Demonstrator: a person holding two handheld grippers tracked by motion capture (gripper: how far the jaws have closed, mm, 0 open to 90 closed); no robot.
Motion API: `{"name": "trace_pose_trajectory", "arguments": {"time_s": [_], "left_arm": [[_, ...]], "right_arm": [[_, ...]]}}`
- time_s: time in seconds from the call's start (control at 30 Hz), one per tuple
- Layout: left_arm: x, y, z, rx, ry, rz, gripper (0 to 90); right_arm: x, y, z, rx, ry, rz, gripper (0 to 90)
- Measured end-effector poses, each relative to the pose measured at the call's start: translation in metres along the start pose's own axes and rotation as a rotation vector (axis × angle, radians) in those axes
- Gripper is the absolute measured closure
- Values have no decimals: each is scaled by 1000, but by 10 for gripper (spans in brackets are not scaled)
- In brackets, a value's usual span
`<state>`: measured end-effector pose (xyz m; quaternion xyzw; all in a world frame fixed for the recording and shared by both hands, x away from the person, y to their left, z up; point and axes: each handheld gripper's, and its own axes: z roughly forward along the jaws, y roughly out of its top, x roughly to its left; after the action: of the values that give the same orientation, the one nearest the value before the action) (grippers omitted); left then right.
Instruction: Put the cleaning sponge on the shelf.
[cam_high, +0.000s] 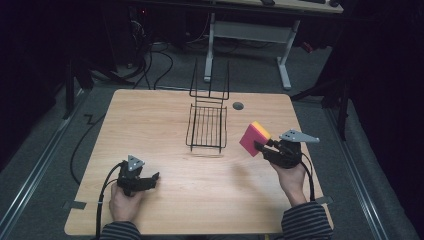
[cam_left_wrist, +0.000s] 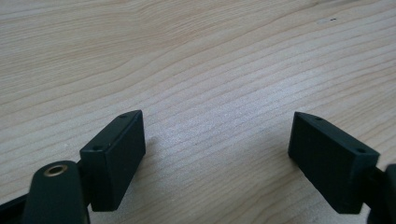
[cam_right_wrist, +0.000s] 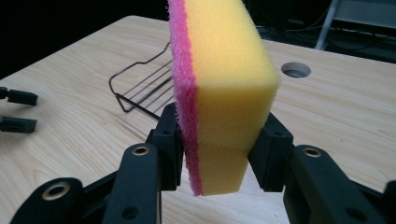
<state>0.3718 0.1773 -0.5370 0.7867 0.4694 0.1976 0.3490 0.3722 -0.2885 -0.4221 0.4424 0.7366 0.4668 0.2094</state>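
Our right gripper (cam_right_wrist: 223, 144) squeezes the soft, light sponge (cam_right_wrist: 224, 88) low down; it probably squashes easily. Left gripper (cam_left_wrist: 217, 154) wide open, empty.

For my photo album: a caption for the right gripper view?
Black fingers squeezing a yellow foam sponge with pink scouring side above the wooden table.

Pale wood-grain worktop (cam_high: 165, 125) with round cable hole (cam_high: 238, 105) near far edge; black wire rack (cam_high: 207, 127) at centre; white-legged desk frame (cam_high: 250, 35) on grey floor beyond.
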Motion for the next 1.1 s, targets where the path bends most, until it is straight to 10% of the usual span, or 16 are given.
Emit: {"name": "trace_pose_trajectory", "arguments": {"time_s": [1.1], "left_arm": [[0, 0, 0, 0, -2, 1, 193]], "right_arm": [[45, 41, 32, -2, 111, -83, 606]]}}
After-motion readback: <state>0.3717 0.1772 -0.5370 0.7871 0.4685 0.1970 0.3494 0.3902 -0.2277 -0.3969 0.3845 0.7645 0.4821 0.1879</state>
